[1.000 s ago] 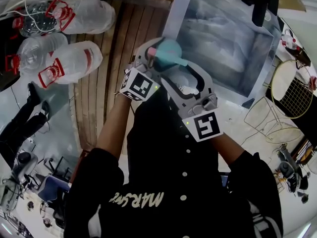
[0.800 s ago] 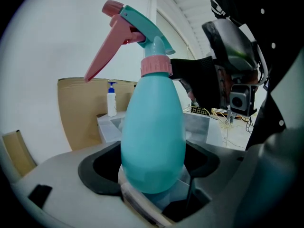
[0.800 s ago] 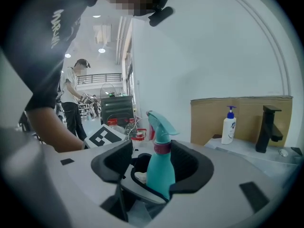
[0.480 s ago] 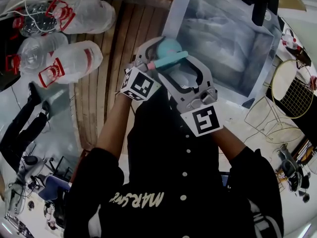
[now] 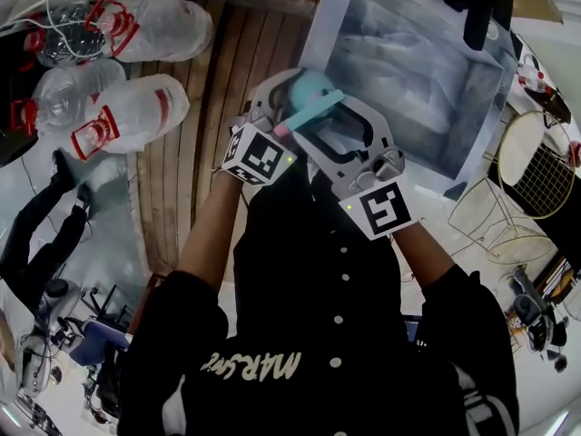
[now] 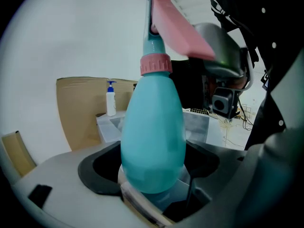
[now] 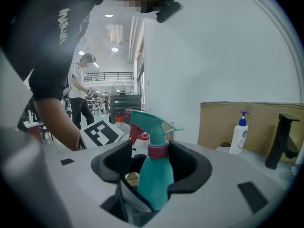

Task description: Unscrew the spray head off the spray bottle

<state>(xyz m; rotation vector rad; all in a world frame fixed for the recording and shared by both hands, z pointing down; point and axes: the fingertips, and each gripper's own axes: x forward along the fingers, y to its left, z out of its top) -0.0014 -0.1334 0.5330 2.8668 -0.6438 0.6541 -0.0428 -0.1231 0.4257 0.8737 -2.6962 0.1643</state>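
Observation:
A teal spray bottle with a pink collar and pink trigger is held up in front of the person's chest. My left gripper is shut on its fat lower body, which fills the gap between the jaws. My right gripper comes in from the right. Its black pads sit against the pink collar and the shoulder just below it, shut there. The teal spray head rises above those pads, nozzle to the right. The bottle's base is hidden in both gripper views.
Large empty plastic water bottles lie at the upper left on wooden slats. A steel sink with a black tap is beyond the grippers. A pump soap bottle stands by a cardboard box. A wire basket is at right.
The spray head's nozzle has swung round from pointing down-right to up-right in the head view. The right gripper has rolled with it, its marker cube shifting right. The left gripper kept still.

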